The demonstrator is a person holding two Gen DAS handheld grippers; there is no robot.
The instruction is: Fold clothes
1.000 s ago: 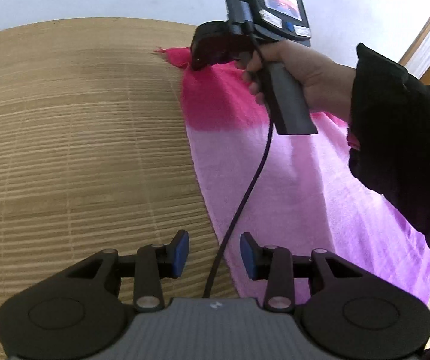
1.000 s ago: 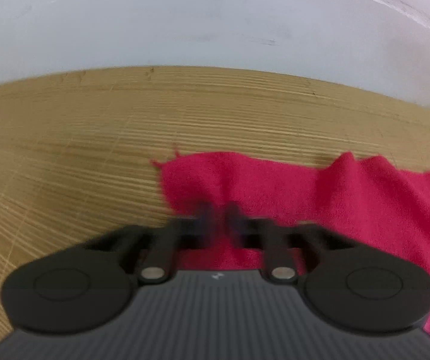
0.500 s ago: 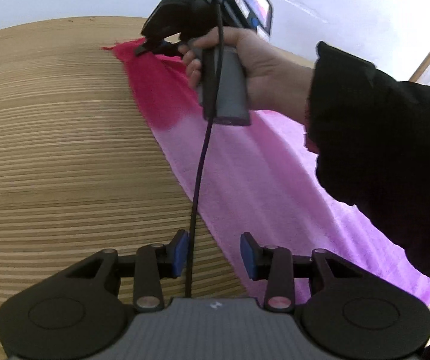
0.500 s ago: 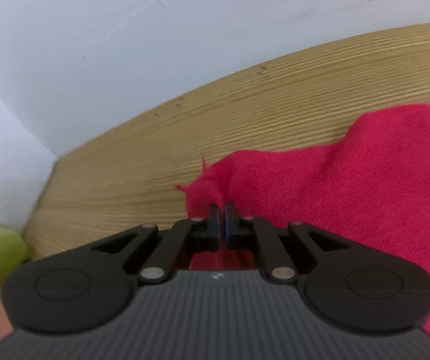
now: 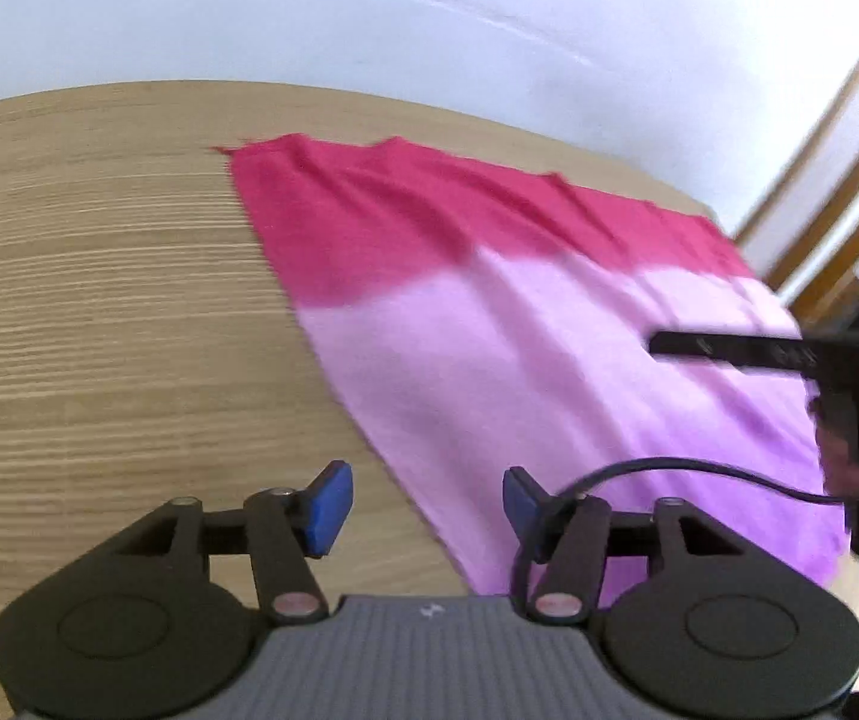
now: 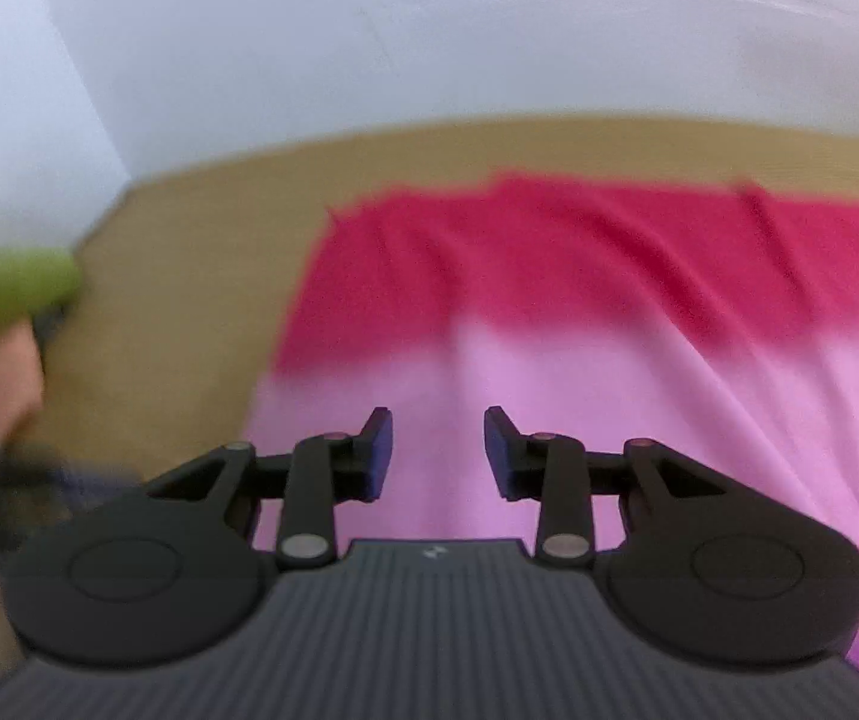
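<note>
My left tongs (image 5: 426,507) pointed steeply down over the near edge of the desk (image 5: 99,312), their jaws opening with only the cloth's hem showing far below the gap. The right tongs (image 6: 438,456) tilted down the same way, jaws opening too, nothing pinched between them. The pink-and-magenta cloth (image 5: 489,324) lay spread flat on the desk, its dark magenta band along the far edge by the wall (image 5: 429,24). A black cable (image 5: 699,471) crossed my left view.

Left gripper (image 5: 426,507) angled down, jaws opening, nothing btwn, right gripper (image 6: 438,450) likewise, jaws opening, empty
</note>
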